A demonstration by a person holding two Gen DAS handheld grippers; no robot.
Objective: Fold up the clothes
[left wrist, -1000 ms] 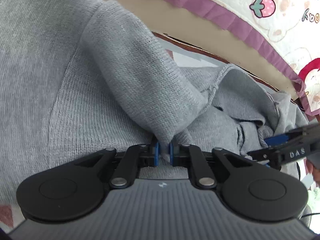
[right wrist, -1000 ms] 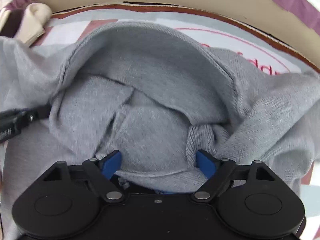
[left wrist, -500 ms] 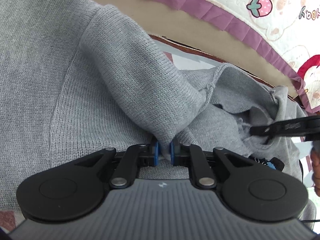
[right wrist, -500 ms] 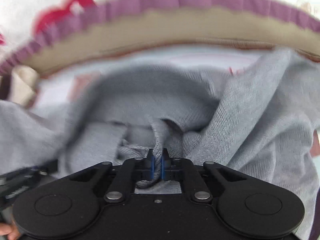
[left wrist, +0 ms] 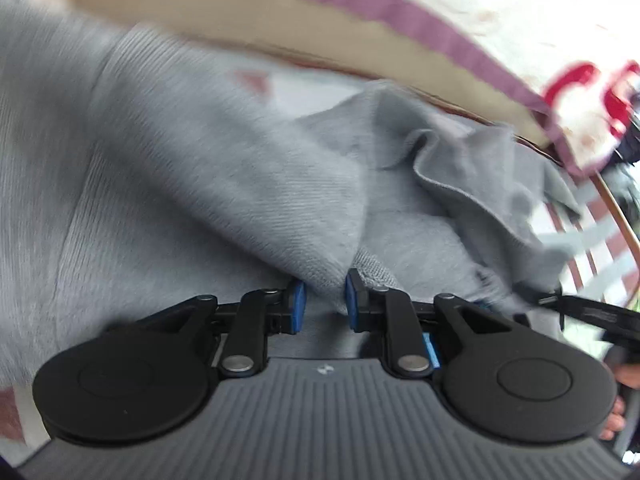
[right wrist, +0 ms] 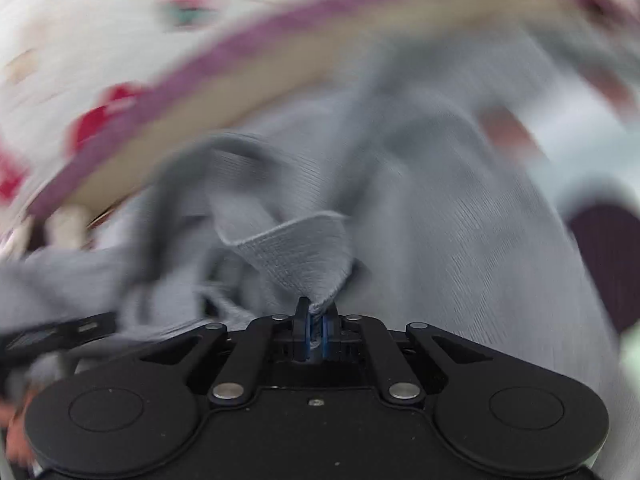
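Note:
A grey knit sweater [left wrist: 192, 208] lies crumpled across the patterned mat and fills both views. My left gripper [left wrist: 325, 304] has a thick fold of a sleeve between its blue pads. Its jaws are opening, and the fold still fills the gap at the tips. My right gripper [right wrist: 316, 328] is shut on a ribbed edge of the sweater [right wrist: 304, 256], which rises from the pads like a tent. The right gripper's black fingers [left wrist: 580, 312] show at the right of the left wrist view, with a hand behind them. Both views are blurred by motion.
A tan band with a purple ruffle [left wrist: 360, 4] runs along the far side, under a white quilt with red prints [left wrist: 520, 20]. The red and white striped mat [left wrist: 592, 216] shows at the right. A cream cloth [right wrist: 68, 224] lies at the left edge.
The right gripper closed on the sweater's ribbed edge, then swung sideways and rolled with it. The left gripper rose with the sleeve fold and its pads have spread wider.

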